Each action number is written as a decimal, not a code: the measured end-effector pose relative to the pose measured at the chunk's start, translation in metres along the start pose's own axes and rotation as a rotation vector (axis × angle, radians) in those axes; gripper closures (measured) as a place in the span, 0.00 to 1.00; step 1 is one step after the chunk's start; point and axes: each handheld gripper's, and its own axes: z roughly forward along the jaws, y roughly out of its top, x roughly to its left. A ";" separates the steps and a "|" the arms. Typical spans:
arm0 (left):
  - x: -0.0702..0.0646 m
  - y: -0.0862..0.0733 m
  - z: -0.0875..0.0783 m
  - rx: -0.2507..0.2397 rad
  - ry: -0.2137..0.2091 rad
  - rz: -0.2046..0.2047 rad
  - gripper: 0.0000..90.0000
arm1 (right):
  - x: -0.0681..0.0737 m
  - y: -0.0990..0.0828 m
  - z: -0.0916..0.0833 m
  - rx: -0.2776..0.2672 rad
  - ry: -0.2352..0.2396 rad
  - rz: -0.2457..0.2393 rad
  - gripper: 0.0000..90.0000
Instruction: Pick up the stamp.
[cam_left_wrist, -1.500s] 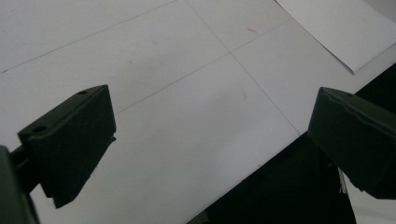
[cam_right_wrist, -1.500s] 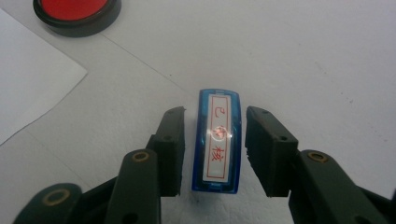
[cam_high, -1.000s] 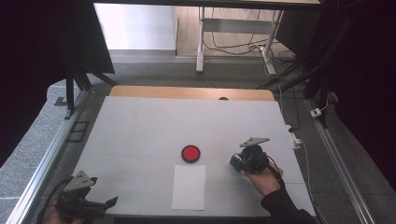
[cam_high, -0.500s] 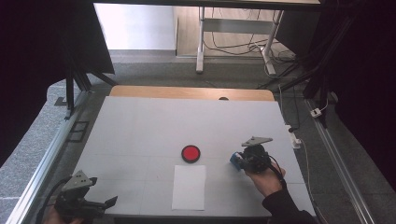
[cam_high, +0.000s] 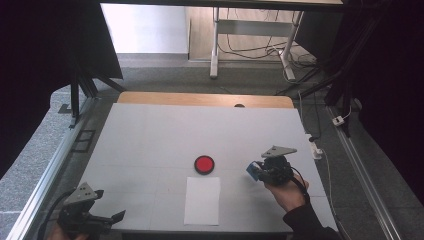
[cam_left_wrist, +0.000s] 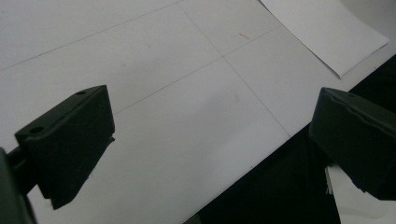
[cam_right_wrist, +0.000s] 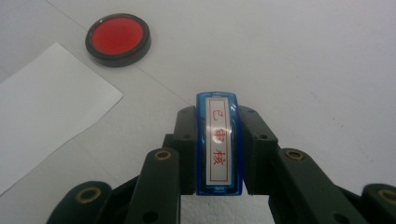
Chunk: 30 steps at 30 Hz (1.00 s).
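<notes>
My right gripper (cam_high: 256, 171) is shut on a blue stamp (cam_right_wrist: 219, 142) with red characters on its white label. It hovers a little above the table, right of the red ink pad (cam_high: 204, 164). In the right gripper view the ink pad (cam_right_wrist: 117, 38) lies ahead to the left, with the white paper sheet (cam_right_wrist: 42, 109) beside it. The paper sheet (cam_high: 202, 200) lies just in front of the pad. My left gripper (cam_high: 112, 218) rests at the table's front left corner with its jaws wide apart and nothing between them; the paper's corner (cam_left_wrist: 324, 29) lies ahead of it.
The white table (cam_high: 150, 140) has a wooden strip along its far edge (cam_high: 205, 99). Metal rails run along both sides. A desk frame with cables stands on the floor beyond. The table's front edge (cam_left_wrist: 261, 163) runs close under the left gripper.
The right gripper with the stamp has drifted slightly. The left gripper has stayed in place.
</notes>
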 end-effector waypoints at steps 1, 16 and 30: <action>0.000 0.000 0.000 -0.001 -0.005 -0.002 0.00 | 0.000 0.000 -0.001 -0.003 0.003 0.000 0.79; 0.001 0.002 -0.003 -0.053 -0.043 0.021 0.00 | 0.004 0.002 -0.019 -0.086 0.058 -0.040 0.79; 0.001 0.009 0.000 -0.105 -0.110 0.063 0.00 | 0.014 0.007 -0.029 -0.132 0.112 -0.071 0.79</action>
